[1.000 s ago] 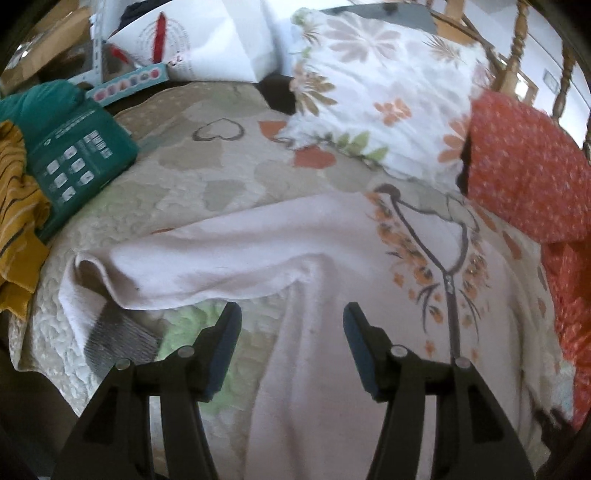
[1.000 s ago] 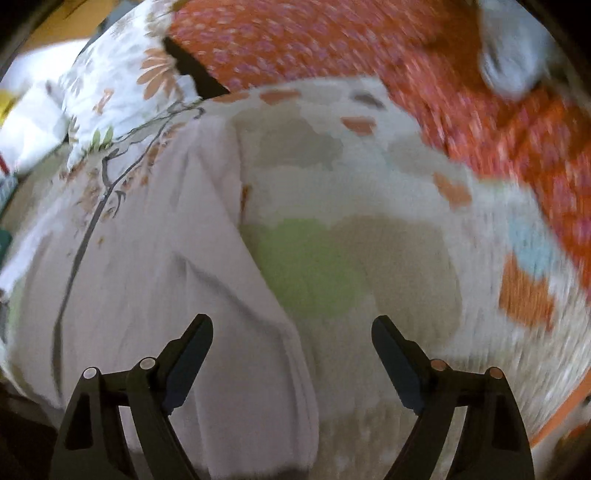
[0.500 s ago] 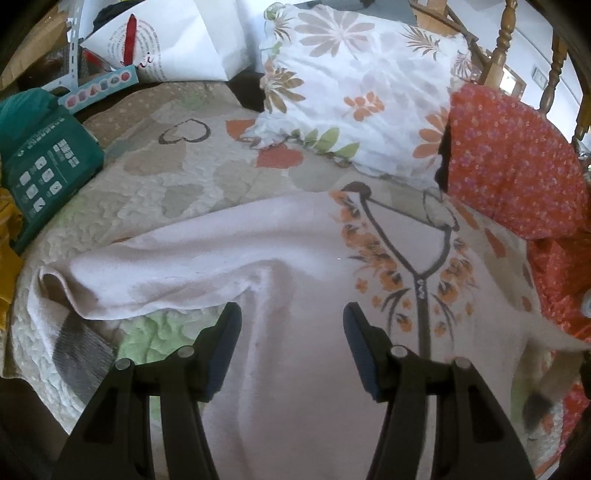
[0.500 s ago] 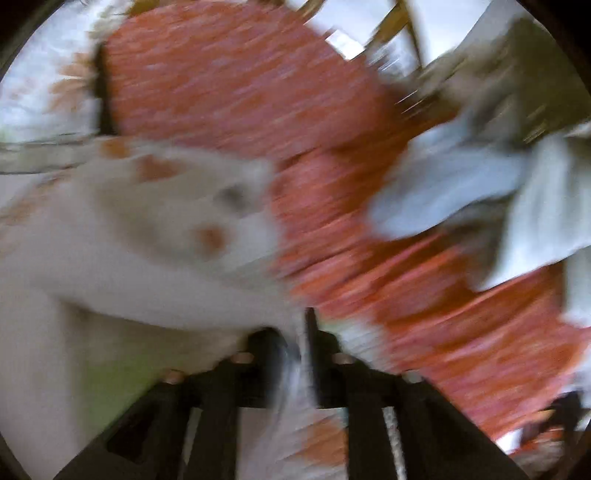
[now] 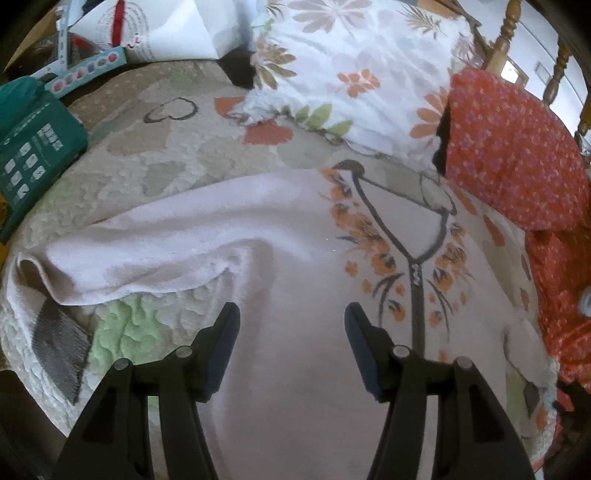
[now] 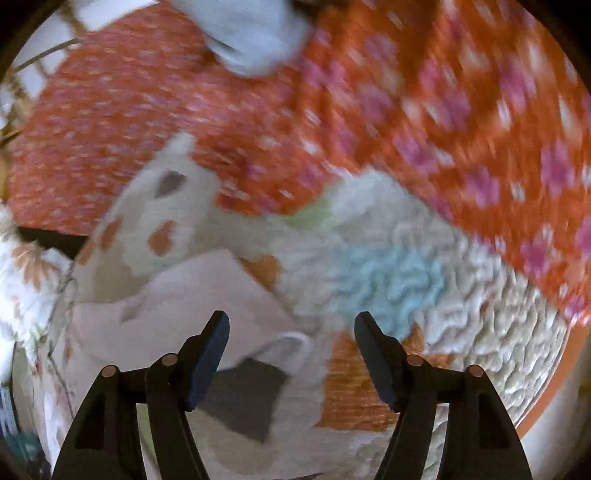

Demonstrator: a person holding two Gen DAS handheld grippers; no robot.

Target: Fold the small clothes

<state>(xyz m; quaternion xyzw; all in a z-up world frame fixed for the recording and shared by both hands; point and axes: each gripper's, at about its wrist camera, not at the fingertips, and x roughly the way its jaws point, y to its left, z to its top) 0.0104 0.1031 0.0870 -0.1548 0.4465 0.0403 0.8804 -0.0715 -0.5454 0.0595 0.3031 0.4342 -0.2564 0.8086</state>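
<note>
The right hand-held gripper (image 6: 291, 354), clamped on the sweater's right sleeve (image 6: 207, 306) half a second ago, now stands wide and empty, the grey-cuffed sleeve dropped just beyond its fingers, pulled outward rather than folded. The left hand-held gripper (image 5: 291, 347) hangs wide over the pale pink embroidered sweater (image 5: 295, 258), gripping nothing, as it did a second ago. So the garment is spread flat; folding proper seems yet to begin. It lies on a quilted patchwork bedspread (image 5: 155, 162), with a floral pillow (image 5: 354, 70), an orange pillow (image 5: 513, 155) and a wooden headboard (image 5: 506, 33) beyond.
</note>
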